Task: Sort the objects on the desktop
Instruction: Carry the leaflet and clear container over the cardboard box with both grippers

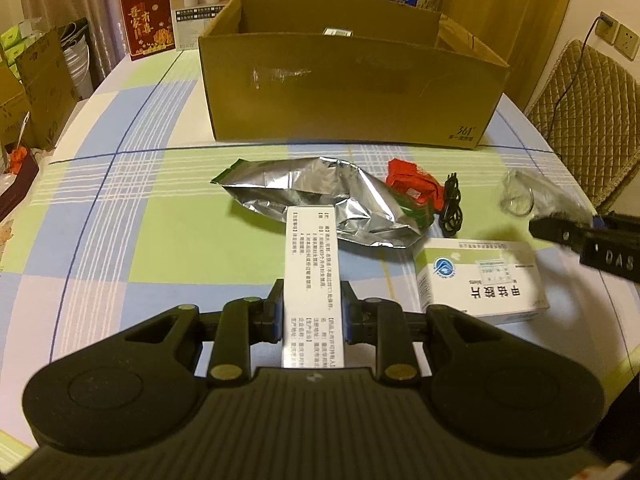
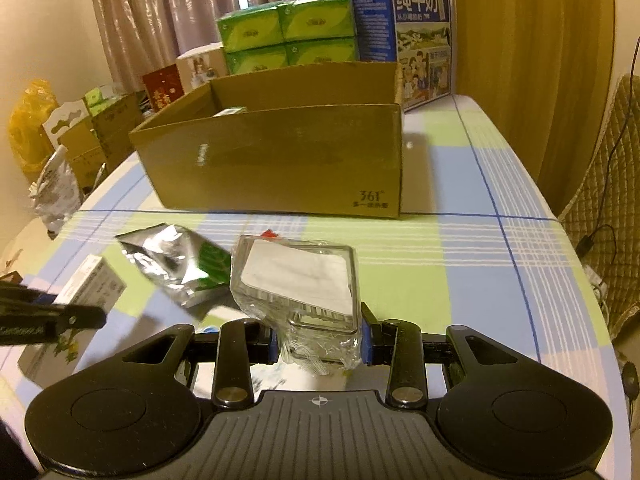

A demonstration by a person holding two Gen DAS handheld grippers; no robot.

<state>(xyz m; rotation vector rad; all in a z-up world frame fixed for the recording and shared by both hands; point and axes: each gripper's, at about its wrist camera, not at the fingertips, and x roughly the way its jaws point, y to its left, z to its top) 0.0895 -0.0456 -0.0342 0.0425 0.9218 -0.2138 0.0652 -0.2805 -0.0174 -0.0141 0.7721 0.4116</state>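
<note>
My left gripper (image 1: pixel 313 304) is shut on a long white printed box (image 1: pixel 310 264), held above the table. My right gripper (image 2: pixel 320 340) is shut on a clear plastic case (image 2: pixel 300 280) wrapped in film with a white card inside. The right gripper also shows at the right edge of the left wrist view (image 1: pixel 584 240). An open brown cardboard box (image 1: pixel 352 88) stands ahead, also in the right wrist view (image 2: pixel 280 160). On the table lie a crumpled silver foil bag (image 1: pixel 320 200), a red packet (image 1: pixel 416 188), a black cable (image 1: pixel 452 204) and a white medicine box (image 1: pixel 480 280).
Stacked green tissue packs (image 2: pixel 288 36) and a blue milk carton box (image 2: pixel 404 32) stand behind the cardboard box. A red gift box (image 1: pixel 146 20) is at the far left. A padded chair (image 1: pixel 588 120) is at the right. Cartons (image 1: pixel 36 80) stand beyond the table's left edge.
</note>
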